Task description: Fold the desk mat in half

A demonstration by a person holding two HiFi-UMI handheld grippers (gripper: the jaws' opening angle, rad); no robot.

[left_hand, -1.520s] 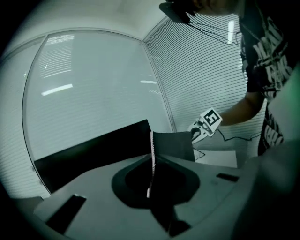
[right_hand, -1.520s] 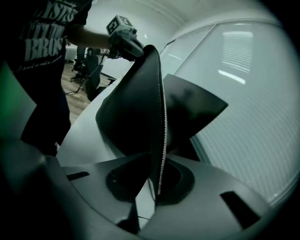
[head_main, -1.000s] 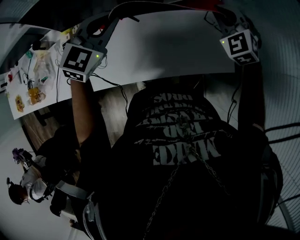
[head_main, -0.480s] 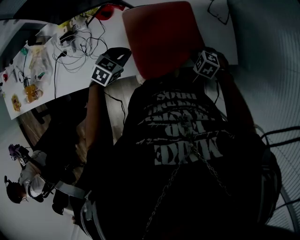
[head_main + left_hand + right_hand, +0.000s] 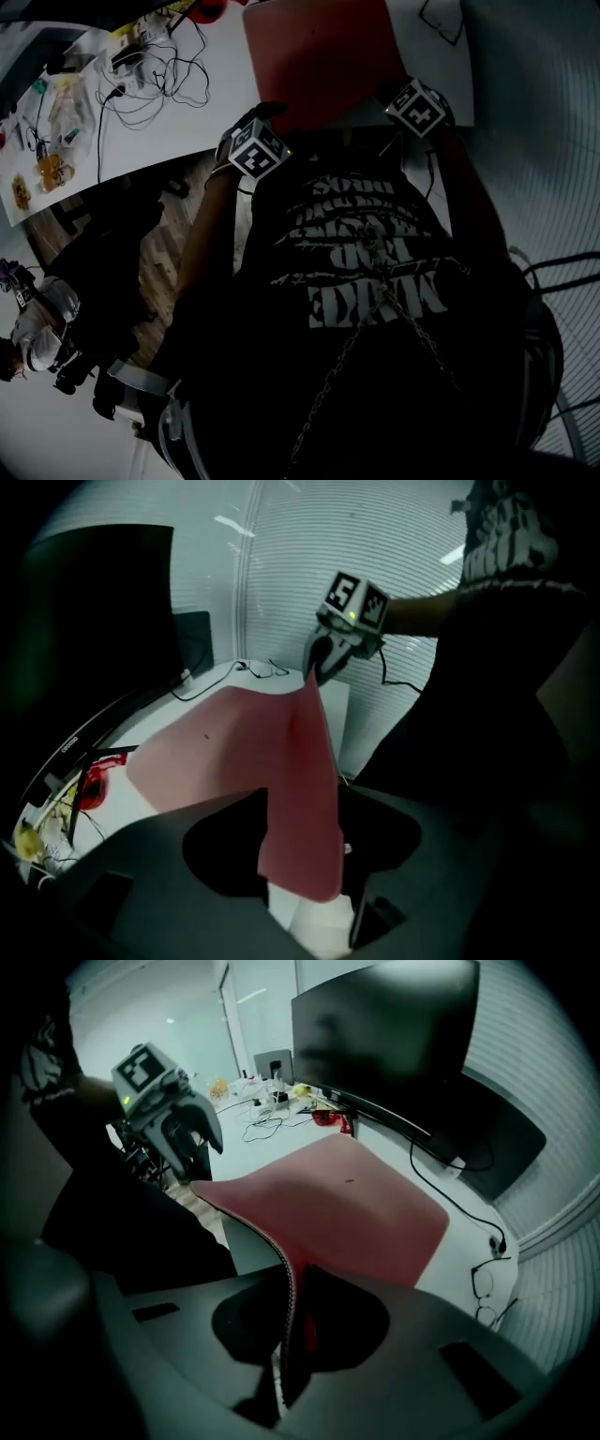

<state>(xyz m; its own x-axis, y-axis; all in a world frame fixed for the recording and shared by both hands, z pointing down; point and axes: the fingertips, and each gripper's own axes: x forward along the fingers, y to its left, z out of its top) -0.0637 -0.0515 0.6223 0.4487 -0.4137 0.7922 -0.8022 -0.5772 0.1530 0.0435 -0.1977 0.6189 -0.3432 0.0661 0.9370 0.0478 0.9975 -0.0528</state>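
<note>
Down onto the white desk, upper middle of the frame, the soft red rectangular desk mat has been brought and doubled over. Its corner is left loose between the just-opened left tongs; the right tongs are kept clamped on its edge. The fold could get skewed if that side's tugged.

Red desk mat, white table

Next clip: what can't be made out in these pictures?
Mat, head view: far edge cut off by the frame top; near edge hidden by the person's chest.
Mat's lower layer, all views: covered by the folded-over top, so edge alignment is unclear.
Clutter on the desk, head view: too small and dark to identify.
</note>
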